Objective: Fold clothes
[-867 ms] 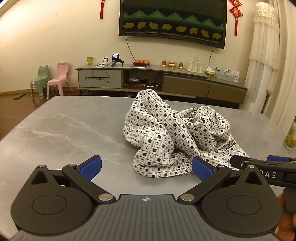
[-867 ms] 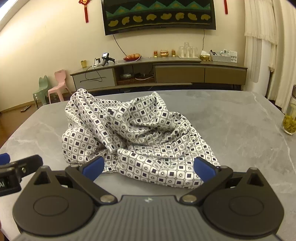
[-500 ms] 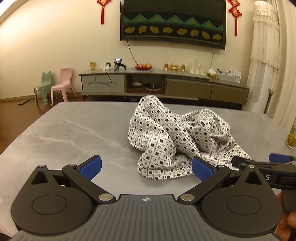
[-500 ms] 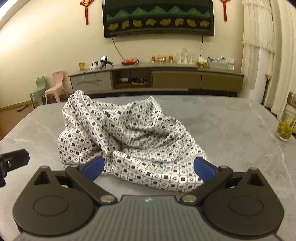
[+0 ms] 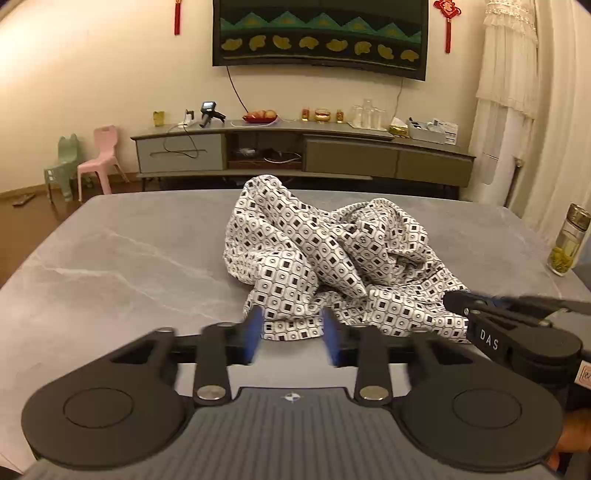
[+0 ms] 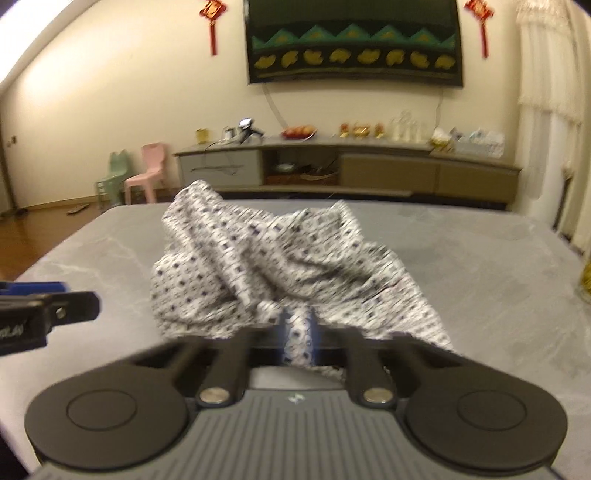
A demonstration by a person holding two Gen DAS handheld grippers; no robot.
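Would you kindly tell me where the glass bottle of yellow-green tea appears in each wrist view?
Left wrist: the glass bottle stands upright at the right edge, on the table's far right side.
Right wrist: only a blurred sliver of it shows, cut by the right edge.
Shared landmark: the patterned garment.

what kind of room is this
Most likely a home living room: a wall-mounted TV hangs above a long low media cabinet, two small plastic kids' chairs stand by the wall, and the crumpled garment lies on a marble-look table.
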